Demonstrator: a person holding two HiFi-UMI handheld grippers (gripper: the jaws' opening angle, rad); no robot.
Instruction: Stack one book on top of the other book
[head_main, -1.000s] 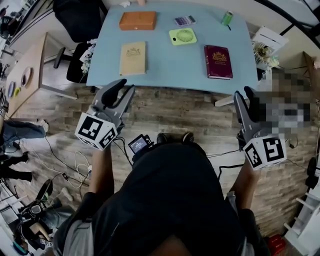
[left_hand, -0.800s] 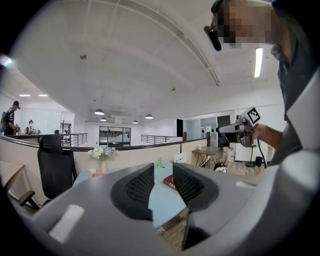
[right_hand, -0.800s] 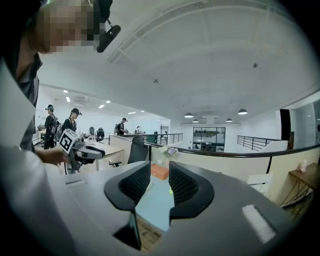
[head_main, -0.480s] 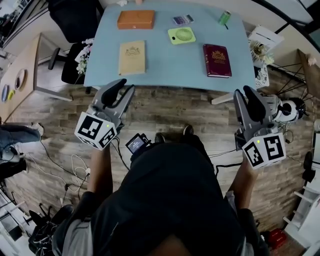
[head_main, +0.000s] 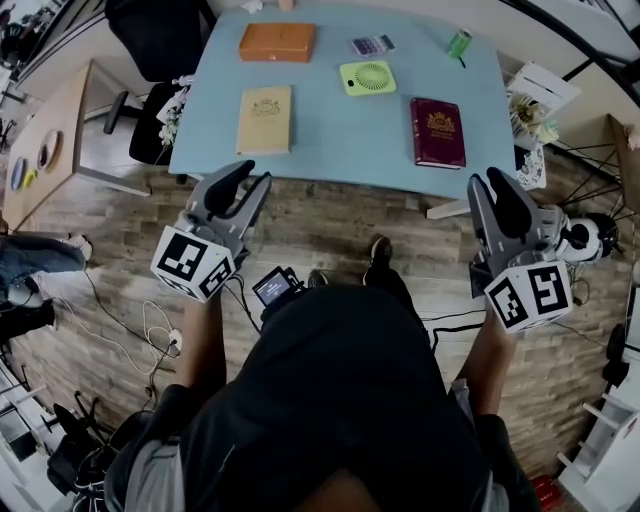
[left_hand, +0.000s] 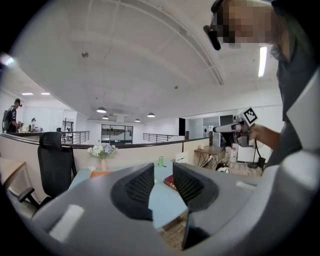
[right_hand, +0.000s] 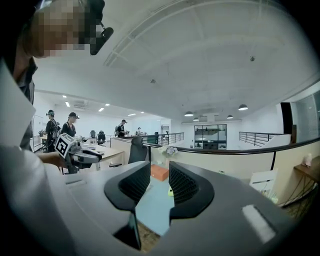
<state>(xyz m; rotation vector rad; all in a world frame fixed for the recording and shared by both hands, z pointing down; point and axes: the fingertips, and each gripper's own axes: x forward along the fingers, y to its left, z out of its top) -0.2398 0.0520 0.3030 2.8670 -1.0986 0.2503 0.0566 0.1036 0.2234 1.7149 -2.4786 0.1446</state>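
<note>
A tan book lies on the left part of the light blue table, and a dark red book lies on its right part, well apart. My left gripper hangs over the floor just short of the table's near edge, below the tan book. It is open and holds nothing. My right gripper hangs off the table's near right corner, below the red book, also open with nothing in it. In the left gripper view the red book shows between the jaws.
At the table's far side are an orange box, a green fan, a calculator and a green can. A black chair stands at the far left corner. Cables lie on the wooden floor.
Both grippers stay almost where they were, short of the table edge. The head view has shifted a little, and one shoe has stepped forward toward the table.
</note>
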